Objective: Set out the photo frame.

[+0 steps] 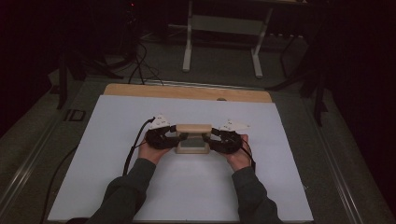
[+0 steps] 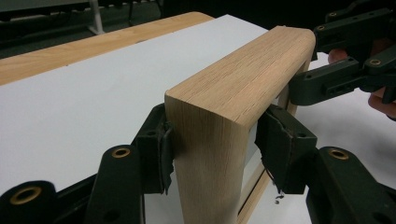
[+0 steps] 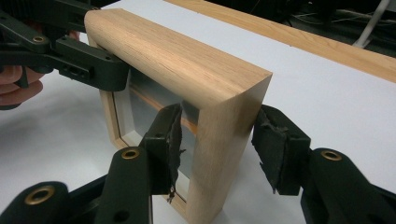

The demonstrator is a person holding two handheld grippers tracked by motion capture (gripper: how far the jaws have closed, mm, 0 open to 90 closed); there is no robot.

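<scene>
Each hand-held gripper, left (image 2: 215, 163) and right (image 3: 219, 154), straddles an end of the upright wooden frame (image 1: 193, 138), jaws wide with gaps showing. Likely releasing; next, withdraw both cleanly

On the one desk (image 1: 140, 90) lie one white sheet (image 1: 116, 154) and one wooden frame (image 1: 193, 128) with a single glass pane (image 1: 192, 144), flanked by two tools, the left tool (image 1: 180, 136) and the right tool (image 1: 208, 137), each with two black jaws, each held in one hand.

The wooden frame (image 1: 193, 138) stands between both tongs; white board (image 1: 112, 140) around lies open on every side.
</scene>
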